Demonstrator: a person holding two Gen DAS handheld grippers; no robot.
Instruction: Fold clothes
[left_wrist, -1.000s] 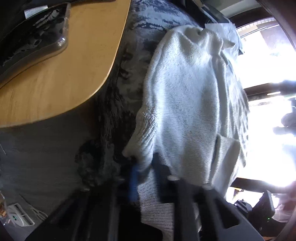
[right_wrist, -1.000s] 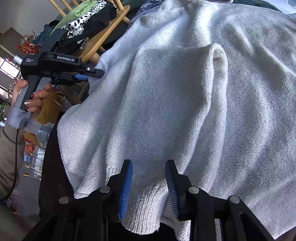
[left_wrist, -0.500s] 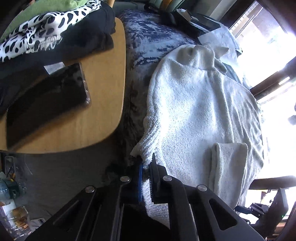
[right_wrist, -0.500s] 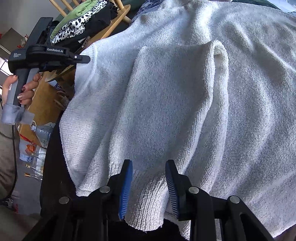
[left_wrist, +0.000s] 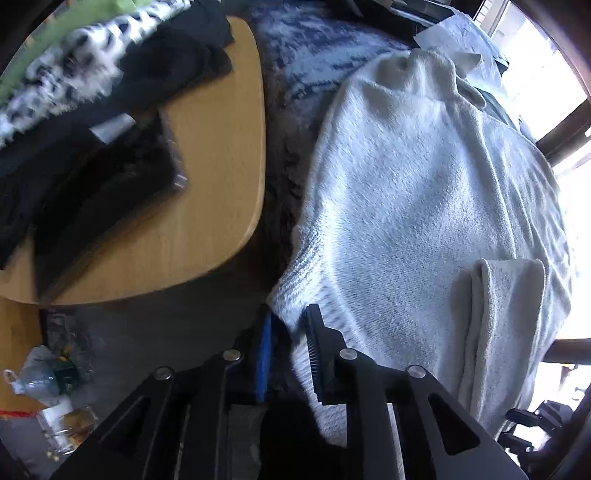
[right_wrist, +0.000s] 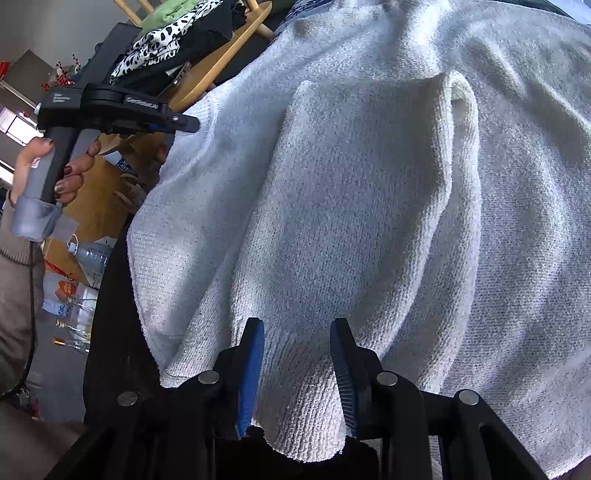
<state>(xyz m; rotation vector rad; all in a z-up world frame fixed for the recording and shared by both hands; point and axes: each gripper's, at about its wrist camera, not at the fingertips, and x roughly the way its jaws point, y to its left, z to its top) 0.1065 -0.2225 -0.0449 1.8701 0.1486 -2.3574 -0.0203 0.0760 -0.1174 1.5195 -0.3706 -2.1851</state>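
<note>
A white knit sweater (right_wrist: 369, 192) lies spread across a blue-and-white patterned cover (left_wrist: 306, 48), with one sleeve (right_wrist: 351, 221) folded in over its body so the ribbed cuff points toward the right wrist camera. The right gripper (right_wrist: 297, 369) has that cuff between its blue-padded fingers (right_wrist: 251, 369); the jaws stand partly apart, the knit fills the gap and touches both pads, so it reads as a hold on the cuff. In the left wrist view the left gripper (left_wrist: 290, 350) sits at the sweater's ribbed corner (left_wrist: 295, 295), its jaws opening, with the knit edge lying between them but the pads not pressing on it. In the right wrist view a hand (right_wrist: 59, 166) with dark-painted nails grips that gripper's grey handle; white lettering runs along its black body, too blurred to read. Beside the sweater stands a wooden chair seat (left_wrist: 221, 147) carrying a dark phone (left_wrist: 110, 206) in a clear case and stacked clothes (left_wrist: 92, 74) in black, spotted white and green. Below it on the floor are plastic bottles (right_wrist: 88, 258), their labels unreadable.
</note>
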